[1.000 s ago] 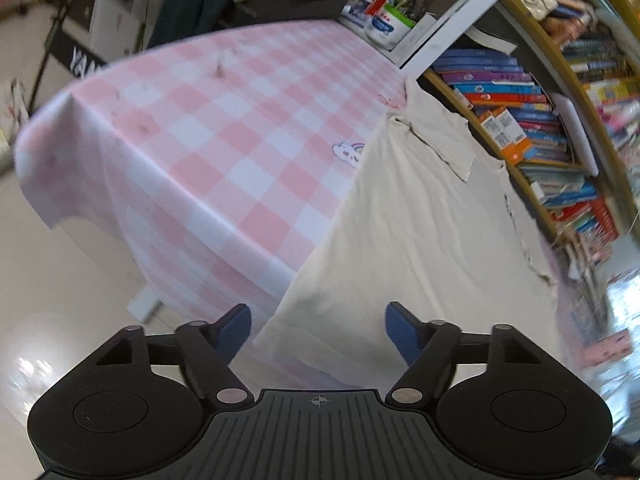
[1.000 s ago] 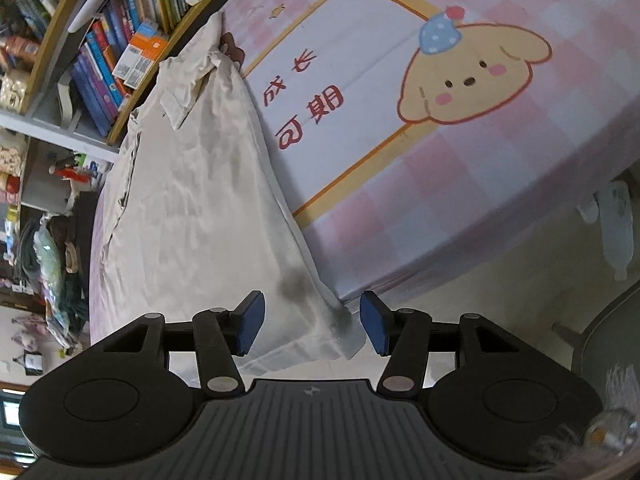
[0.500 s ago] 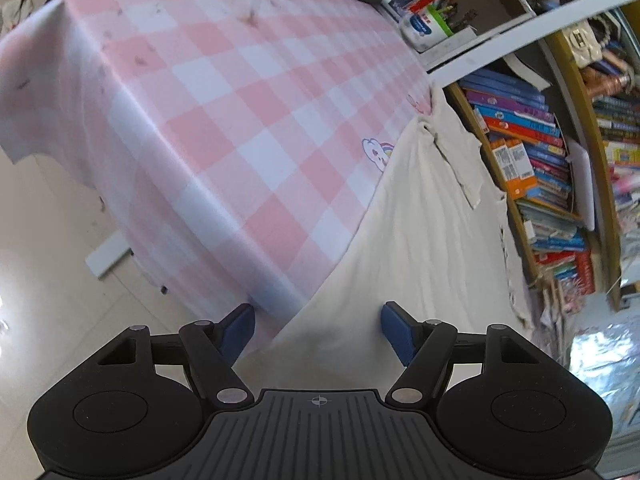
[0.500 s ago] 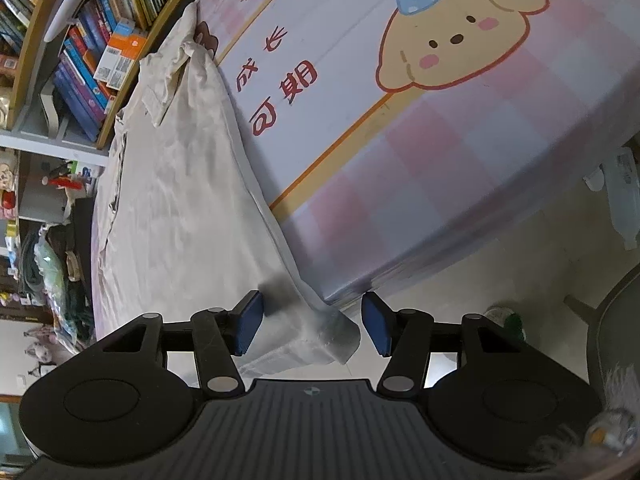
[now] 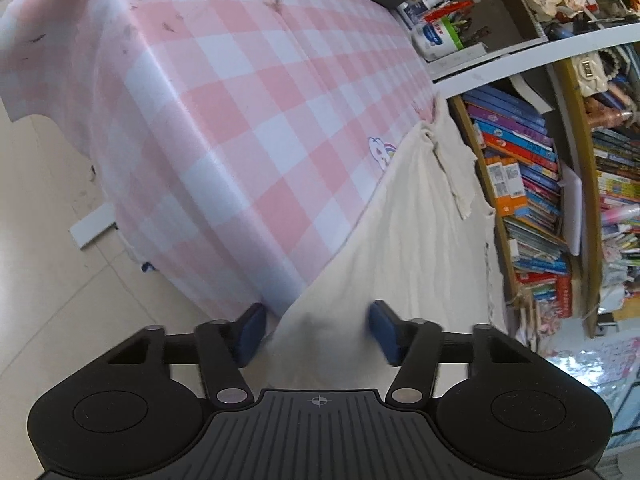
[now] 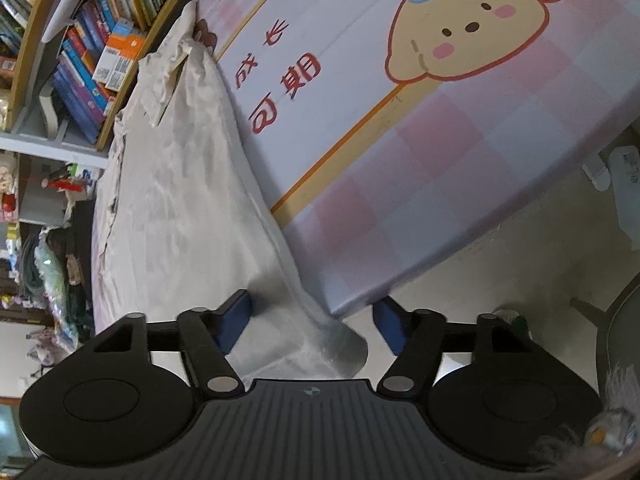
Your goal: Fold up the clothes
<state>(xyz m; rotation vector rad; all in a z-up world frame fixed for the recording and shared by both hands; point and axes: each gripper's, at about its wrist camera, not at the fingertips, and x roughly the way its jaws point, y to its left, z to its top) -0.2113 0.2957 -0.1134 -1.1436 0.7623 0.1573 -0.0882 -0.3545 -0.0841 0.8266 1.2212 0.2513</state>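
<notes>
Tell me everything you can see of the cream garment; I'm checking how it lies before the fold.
The cream garment looks like thin, wrinkled woven cloth. It lies lengthwise on the pink checked tablecloth, collar end toward the bookshelf, hem hanging over the near table edge. The left gripper, whose jaws have just been closing, straddles one hem corner; the right gripper straddles the other. Neither visibly pinches it yet.

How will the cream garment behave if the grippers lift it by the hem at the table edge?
The cream garment will probably go limp, since it already wrinkles and droops over the table edge. It looks thin and so probably light. The cloth may slip: the left gripper, whose jaws have just been closing, has a corner between its jaws.
</notes>
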